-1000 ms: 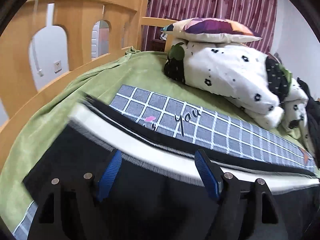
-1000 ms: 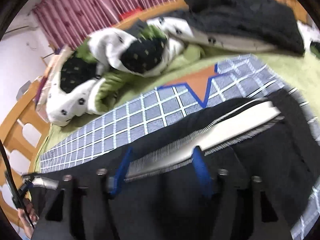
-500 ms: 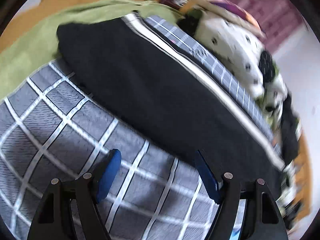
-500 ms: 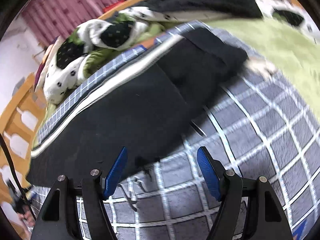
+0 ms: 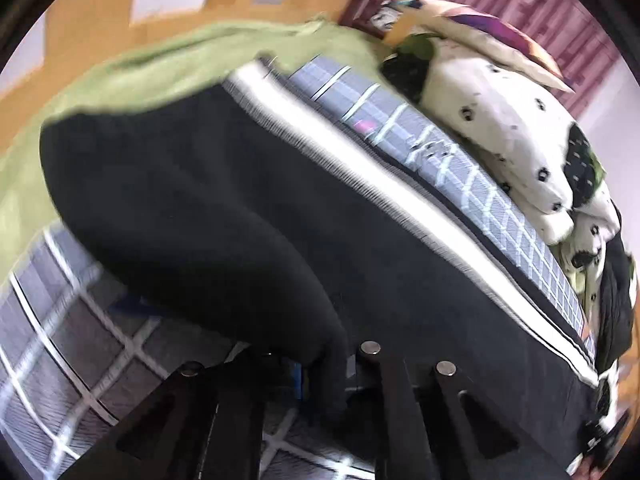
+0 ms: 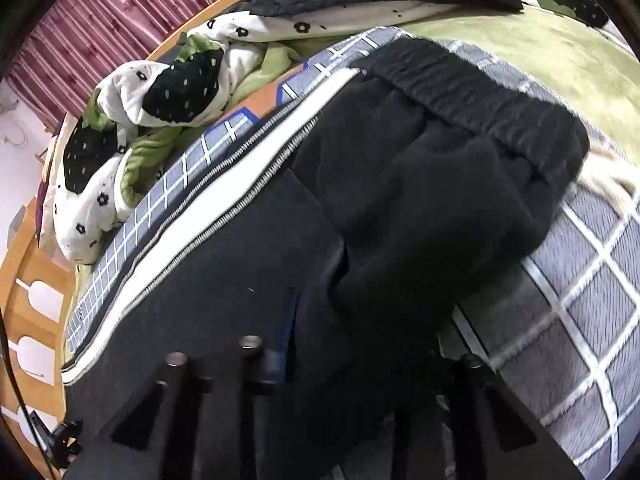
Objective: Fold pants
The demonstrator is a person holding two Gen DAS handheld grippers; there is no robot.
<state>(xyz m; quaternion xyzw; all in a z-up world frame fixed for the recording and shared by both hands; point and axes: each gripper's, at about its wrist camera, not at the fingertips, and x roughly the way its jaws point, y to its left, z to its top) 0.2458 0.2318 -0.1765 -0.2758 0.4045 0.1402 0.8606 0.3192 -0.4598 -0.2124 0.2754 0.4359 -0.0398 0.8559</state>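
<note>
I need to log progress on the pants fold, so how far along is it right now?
Done: the black pants lie lengthwise on the grey checked blanket, legs stacked, white side stripe showing. In hand: the jaws of both grippers have just been closing, and the left gripper and right gripper now pinch the near edge. Left: folding the pants across their length.

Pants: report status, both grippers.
Left gripper shut on pants near edge. Right gripper just closed on pants, waistband end. Nothing blocking on grid blanket.
</note>
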